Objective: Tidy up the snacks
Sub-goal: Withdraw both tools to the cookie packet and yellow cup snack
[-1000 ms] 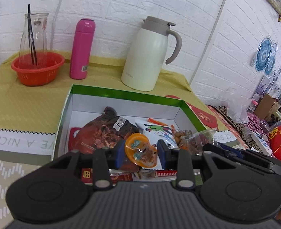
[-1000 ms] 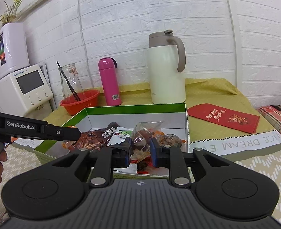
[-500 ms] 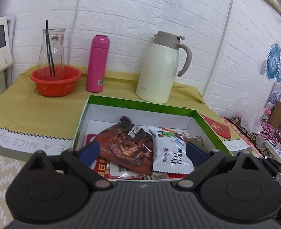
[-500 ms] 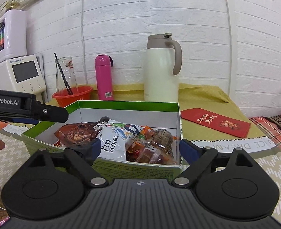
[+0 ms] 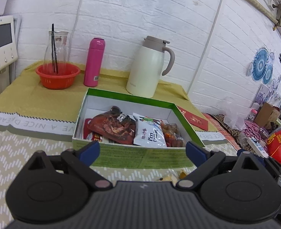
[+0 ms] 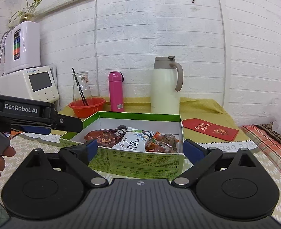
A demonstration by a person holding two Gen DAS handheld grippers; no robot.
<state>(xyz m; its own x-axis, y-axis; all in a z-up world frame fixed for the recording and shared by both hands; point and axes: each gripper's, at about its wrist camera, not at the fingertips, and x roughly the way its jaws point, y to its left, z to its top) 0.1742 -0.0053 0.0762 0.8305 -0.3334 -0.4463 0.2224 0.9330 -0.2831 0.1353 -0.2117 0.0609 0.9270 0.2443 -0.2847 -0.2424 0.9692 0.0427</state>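
Both grippers, left gripper (image 5: 142, 150) and right gripper (image 6: 140, 148), have let go, now wide and empty; snacks (image 5: 150, 133) lie ahead in the box (image 5: 140, 157), probably stowed.

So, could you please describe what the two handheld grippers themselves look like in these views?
Both are matte black plastic. Each right gripper and left gripper view shows a ribbed body, two round discs, angled link arms with silver pivot pins, and blue-padded fingers. Seen side-on from the right wrist, the left gripper carries white "GenRobot.AI" lettering. No cables or sleeves show.
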